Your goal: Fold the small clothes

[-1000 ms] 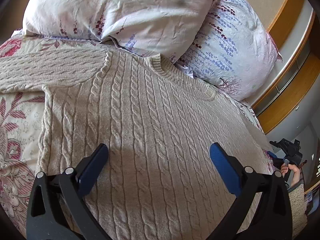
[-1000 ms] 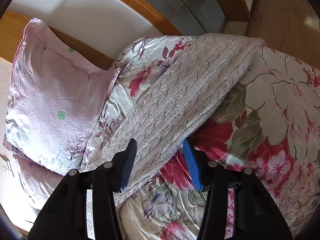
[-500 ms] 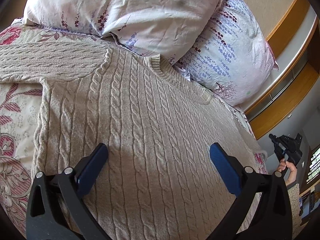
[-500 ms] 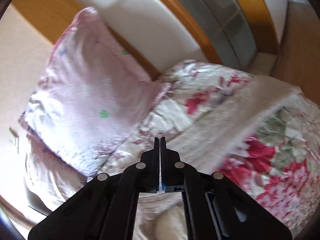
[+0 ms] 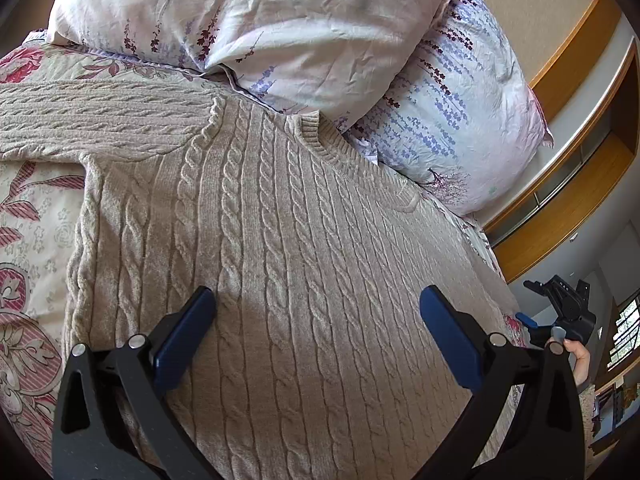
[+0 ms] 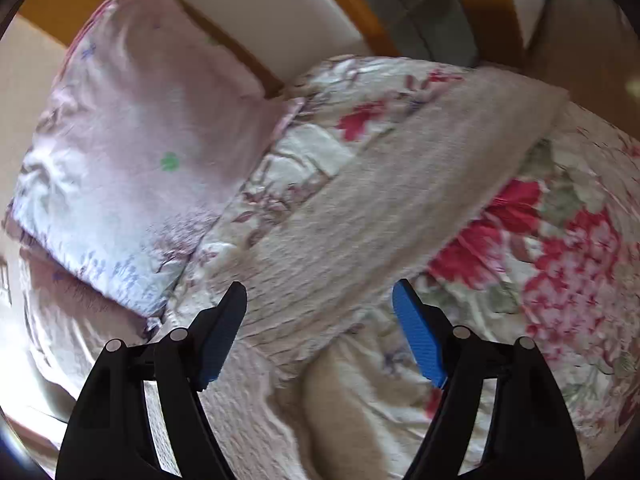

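A beige cable-knit sweater [image 5: 288, 264] lies flat on the flowered bedspread [image 5: 36, 216], collar toward the pillows, one sleeve stretched to the left. My left gripper [image 5: 316, 300] is open and empty just above the sweater's body. In the right wrist view the sweater's other sleeve [image 6: 420, 184] runs diagonally across the bedspread [image 6: 560, 280]. My right gripper [image 6: 320, 296] is open and empty, its jaws either side of the sleeve's near part. The right gripper also shows in the left wrist view [image 5: 560, 312] at the far right, held by a hand.
Two flowered pillows [image 5: 248, 28] [image 5: 452, 112] lie at the head of the bed; one shows in the right wrist view [image 6: 132, 152]. A wooden headboard [image 5: 560, 184] and white wall stand behind them. The bed's edge drops off past the sleeve end.
My right gripper was shut half a second ago and is now open over the sleeve; its view has shifted. My left gripper has moved slightly closer over the sweater's body, still open.
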`<state>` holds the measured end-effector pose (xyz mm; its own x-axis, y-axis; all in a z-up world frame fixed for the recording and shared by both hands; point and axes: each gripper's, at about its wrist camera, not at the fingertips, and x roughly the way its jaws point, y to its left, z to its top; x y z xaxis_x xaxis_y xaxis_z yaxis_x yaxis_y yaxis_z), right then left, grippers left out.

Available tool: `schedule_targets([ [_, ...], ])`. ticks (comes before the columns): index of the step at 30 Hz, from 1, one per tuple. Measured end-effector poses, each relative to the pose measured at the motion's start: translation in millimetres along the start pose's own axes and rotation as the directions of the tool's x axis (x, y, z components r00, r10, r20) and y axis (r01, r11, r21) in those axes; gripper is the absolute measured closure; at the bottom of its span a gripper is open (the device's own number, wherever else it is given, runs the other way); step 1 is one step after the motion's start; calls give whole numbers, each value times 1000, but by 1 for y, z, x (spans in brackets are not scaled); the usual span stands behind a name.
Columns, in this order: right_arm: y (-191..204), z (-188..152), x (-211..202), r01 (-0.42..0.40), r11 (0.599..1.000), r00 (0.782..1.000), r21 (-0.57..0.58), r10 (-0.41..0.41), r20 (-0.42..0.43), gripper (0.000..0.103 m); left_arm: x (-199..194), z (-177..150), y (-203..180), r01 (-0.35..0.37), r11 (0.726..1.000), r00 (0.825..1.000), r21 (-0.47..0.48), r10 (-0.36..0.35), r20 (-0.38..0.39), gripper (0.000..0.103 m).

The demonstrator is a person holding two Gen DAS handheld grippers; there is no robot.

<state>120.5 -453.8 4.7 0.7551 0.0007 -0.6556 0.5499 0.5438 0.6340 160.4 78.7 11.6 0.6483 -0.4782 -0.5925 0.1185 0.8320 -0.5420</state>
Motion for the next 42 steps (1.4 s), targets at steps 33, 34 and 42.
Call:
schedule_targets([
  [33, 142, -117, 83, -346, 835, 914, -428, 197, -355, 90, -1, -1, 0, 7, 1000, 1000, -5, -7, 3, 2],
  [34, 139, -122, 86, -347, 844, 905, -409, 188, -381, 81, -1, 0, 0, 8, 1000, 1000, -6, -8, 3, 2],
  [42, 79, -72, 27, -354, 923, 925, -155, 321, -202, 41, -3, 0, 1, 11, 1000, 1000, -8, -11, 5, 2],
])
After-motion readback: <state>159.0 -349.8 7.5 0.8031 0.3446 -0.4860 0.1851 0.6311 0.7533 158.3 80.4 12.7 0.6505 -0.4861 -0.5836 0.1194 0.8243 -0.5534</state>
